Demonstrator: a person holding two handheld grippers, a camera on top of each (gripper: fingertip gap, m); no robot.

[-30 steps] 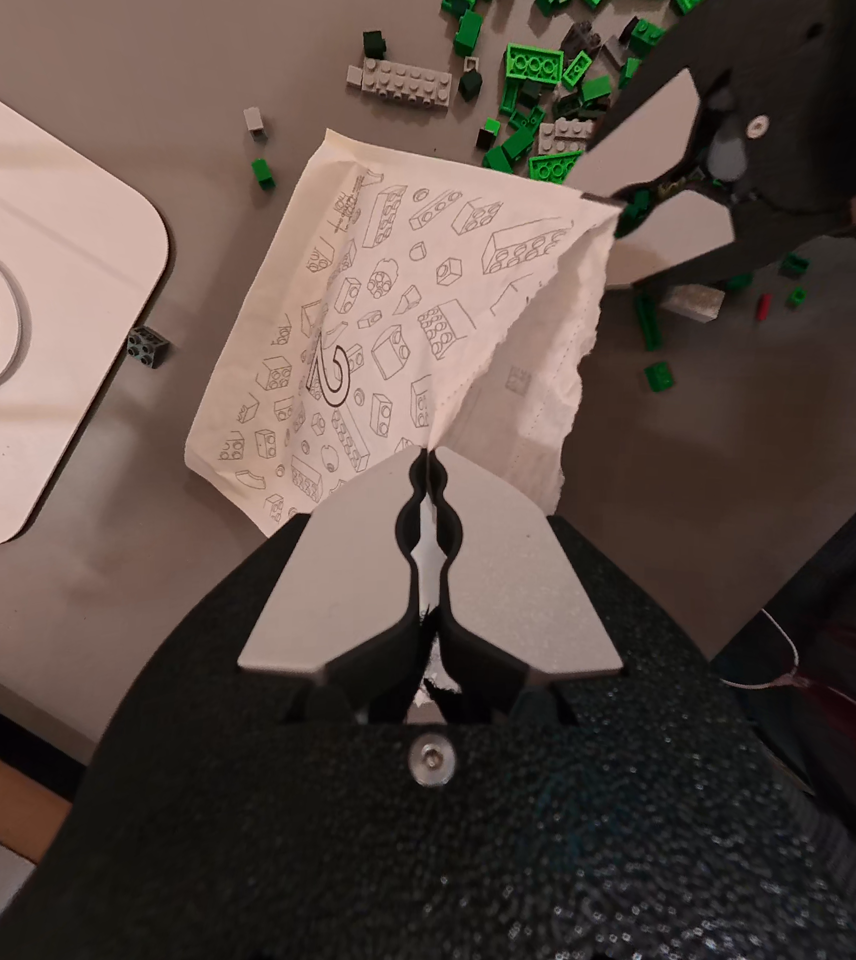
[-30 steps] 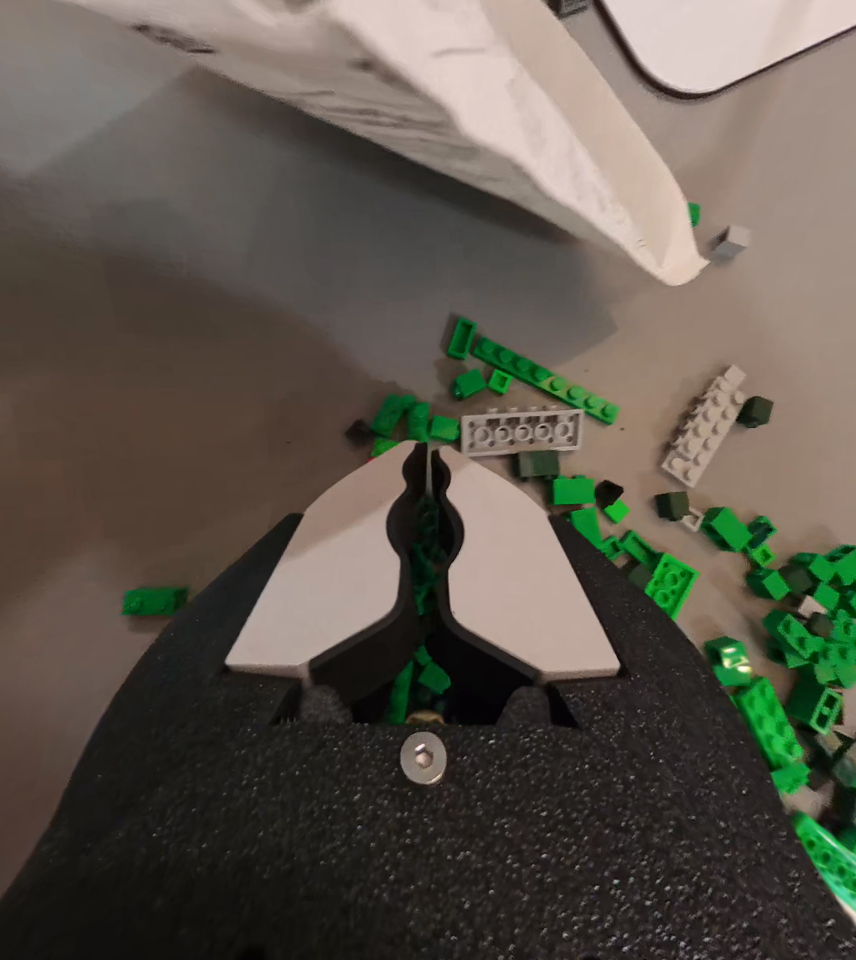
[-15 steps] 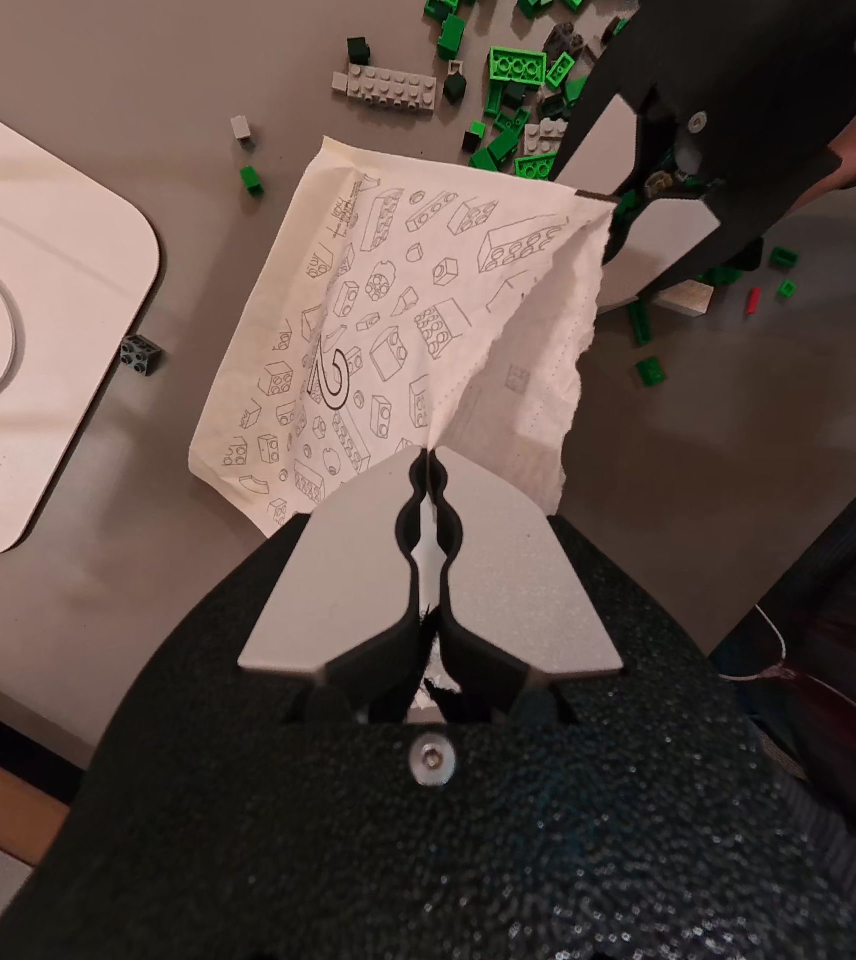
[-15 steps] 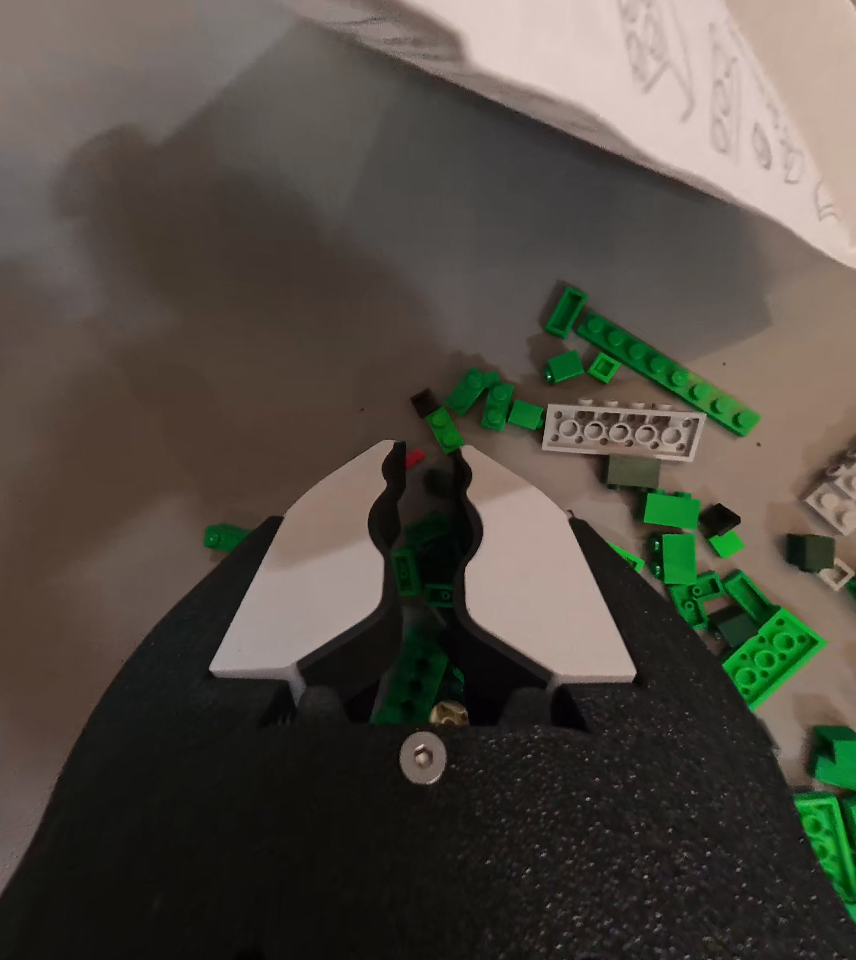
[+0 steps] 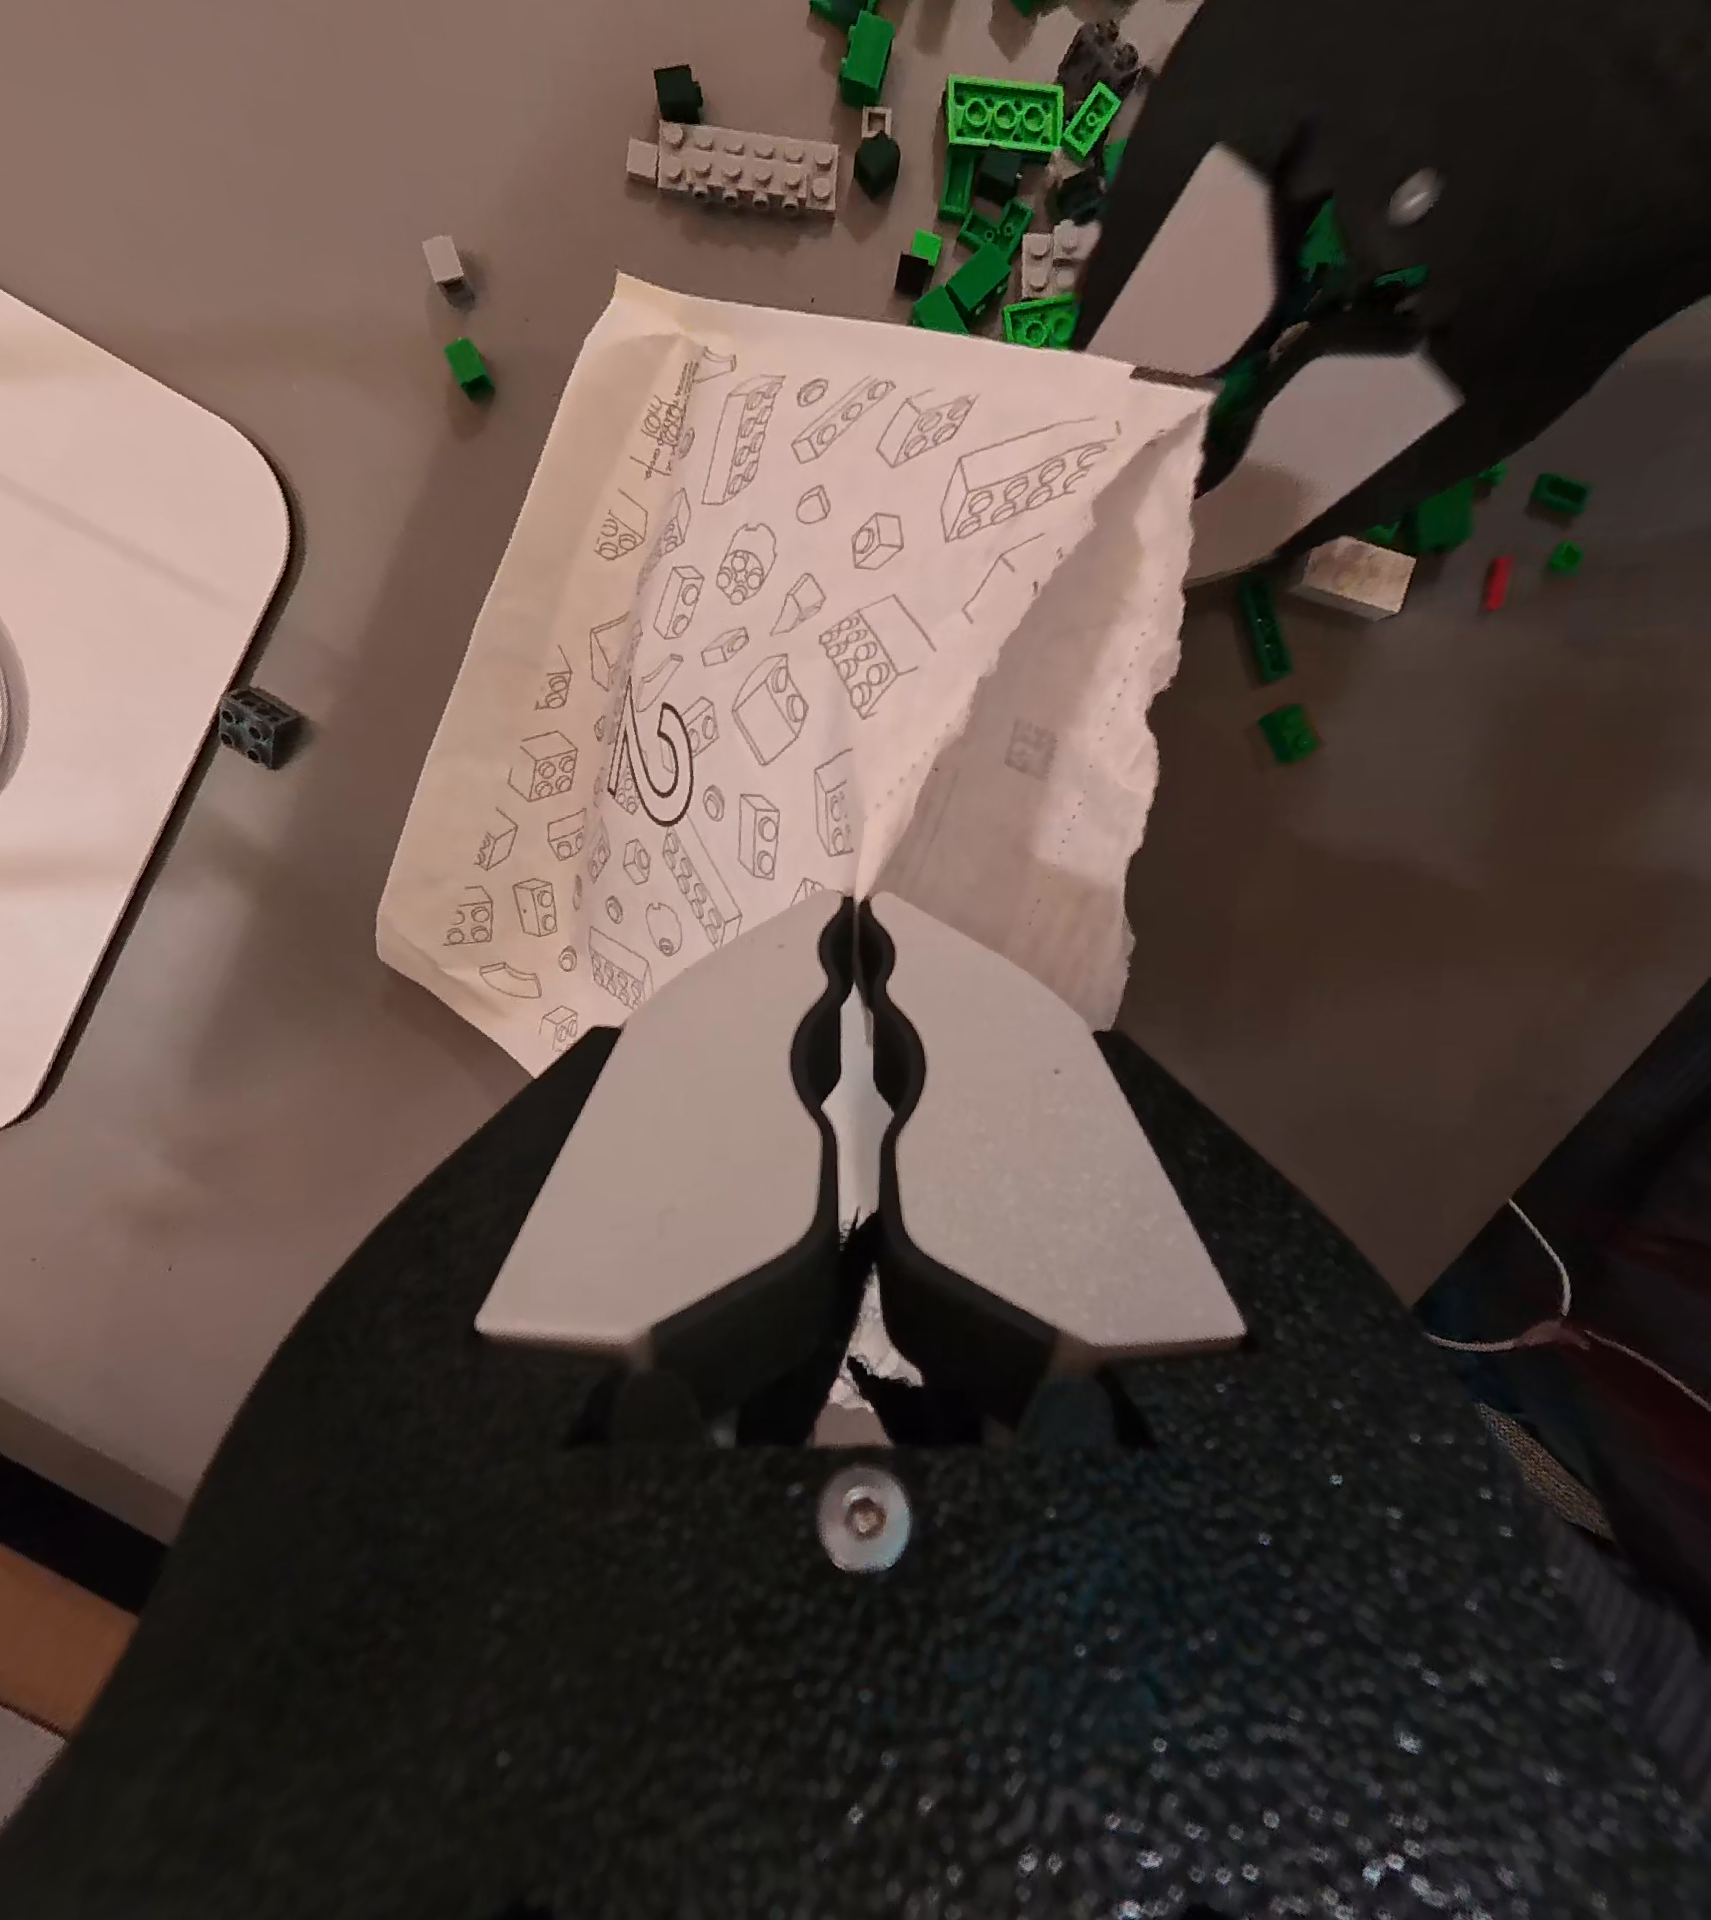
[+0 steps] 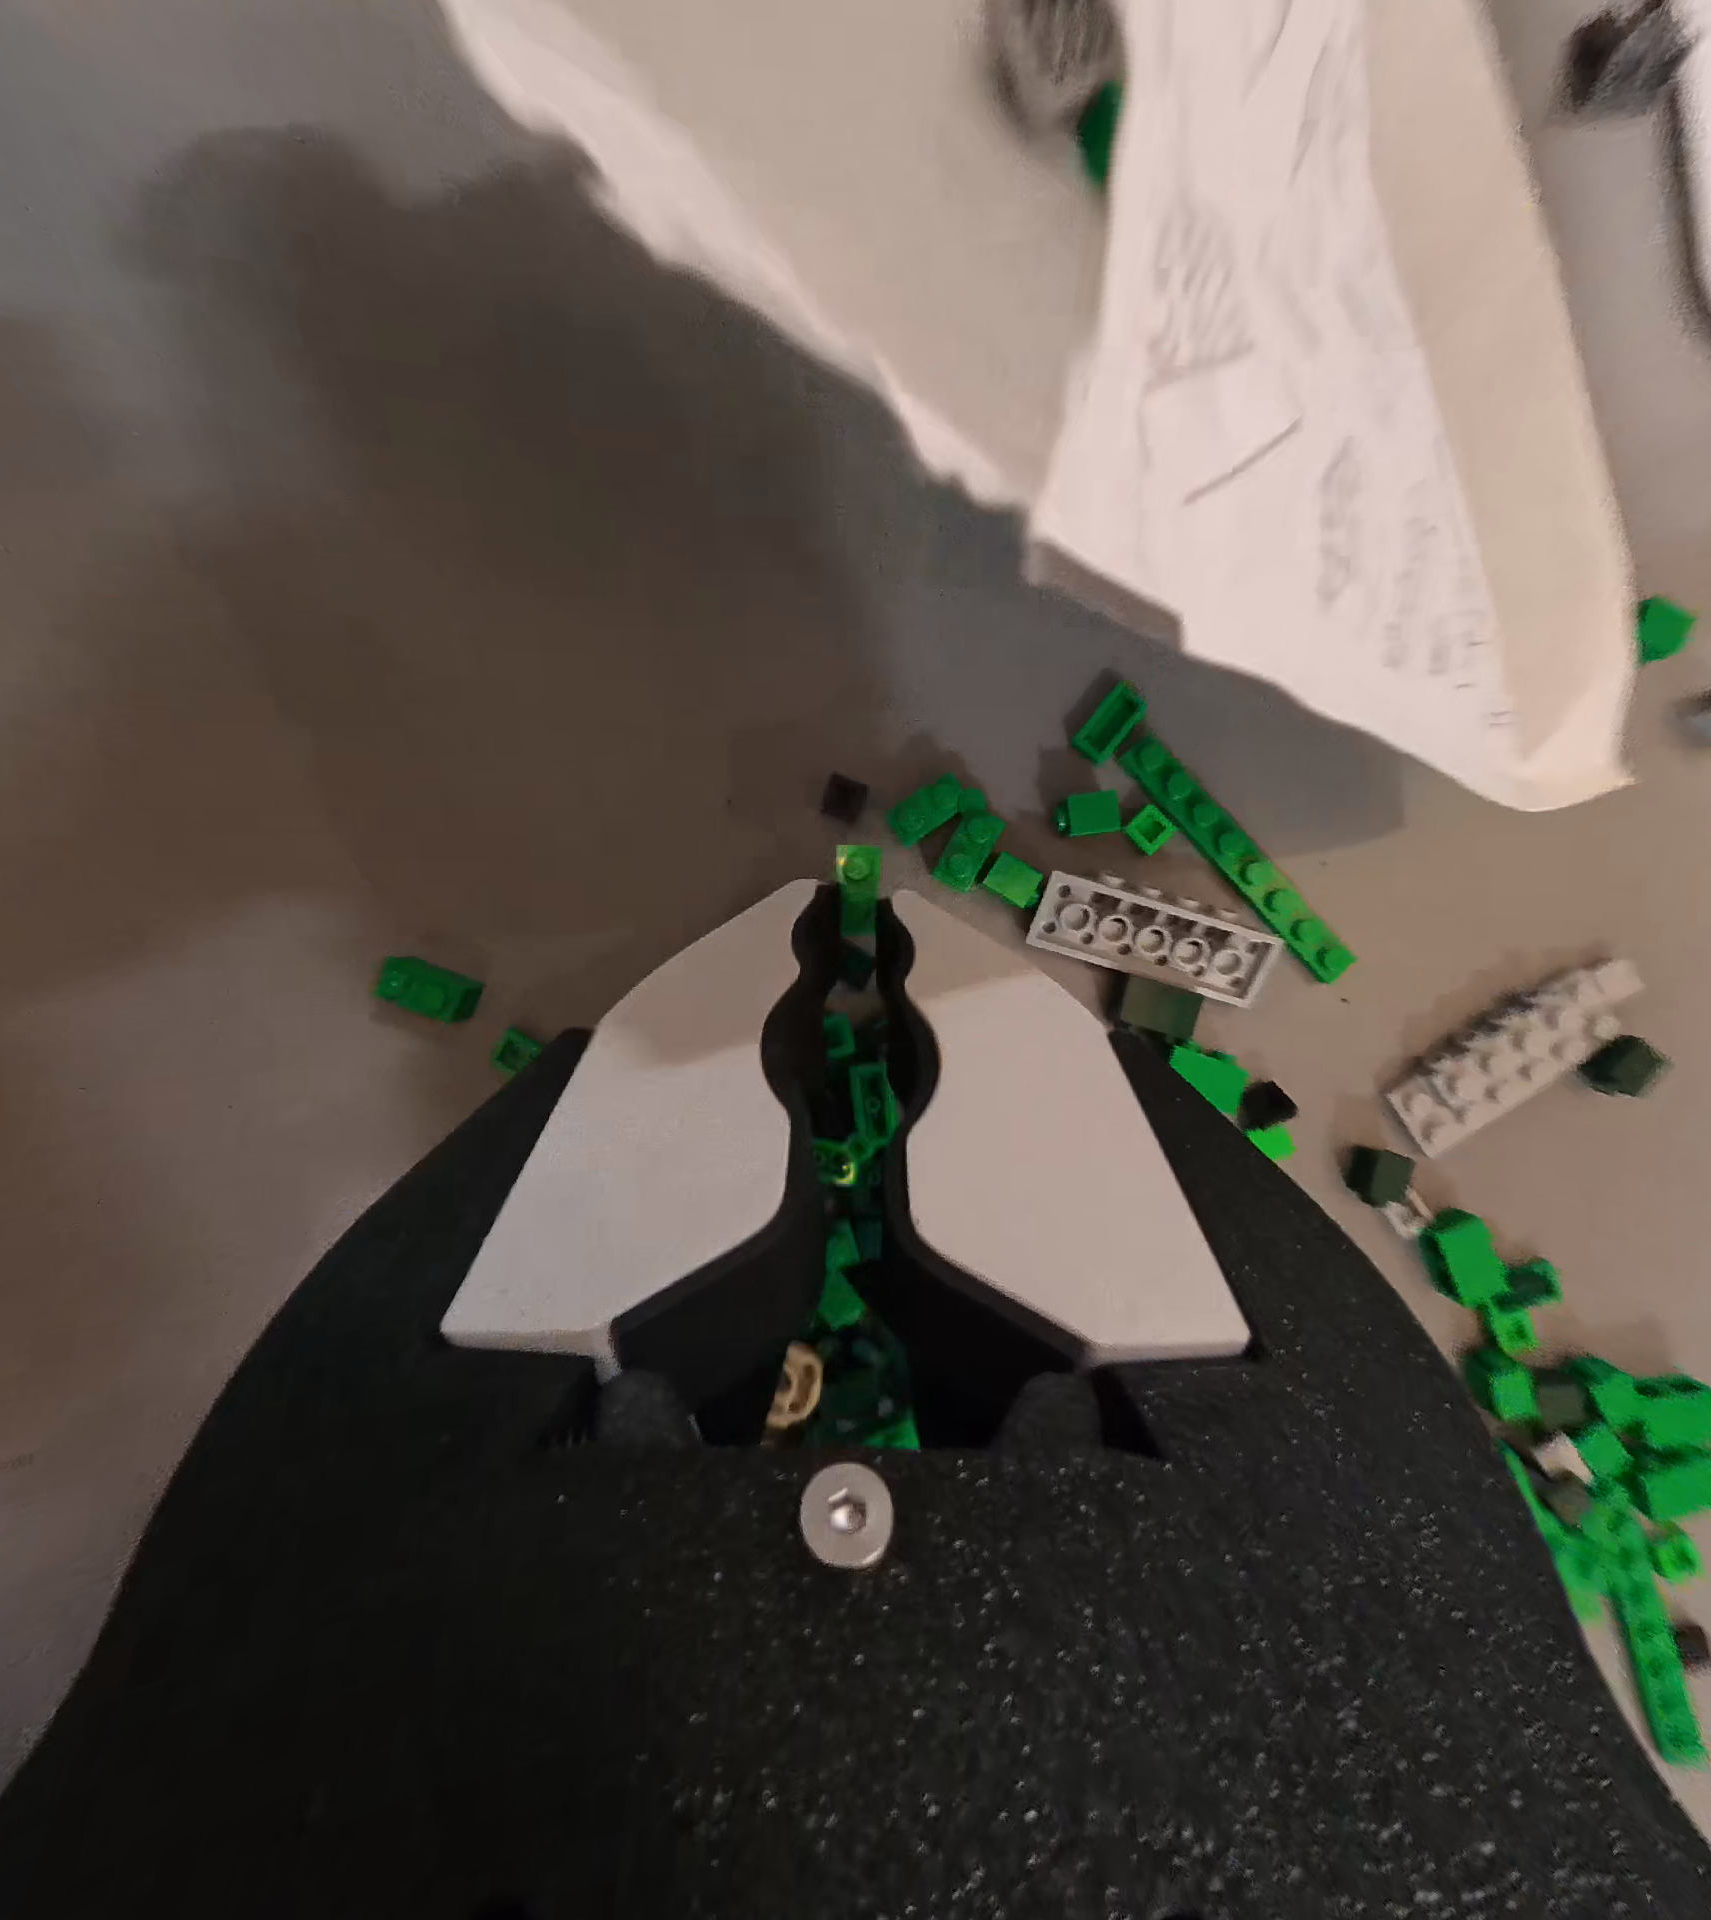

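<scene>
Left gripper [image 5: 856,914] body: black, grainy, pebbled shell widening toward the camera.
Left fingers [image 5: 705,1132]: flat pale grey plates with black wavy inner edges.
Screw [image 5: 866,1514]: silver hex-socket head, centred at 6 o'clock below the jaws.
Right gripper [image 6: 856,894]: same black textured shell, grey finger plates, silver screw [image 6: 846,1514].

White board [image 5: 51,623], grey table [image 5: 207,208]
</scene>
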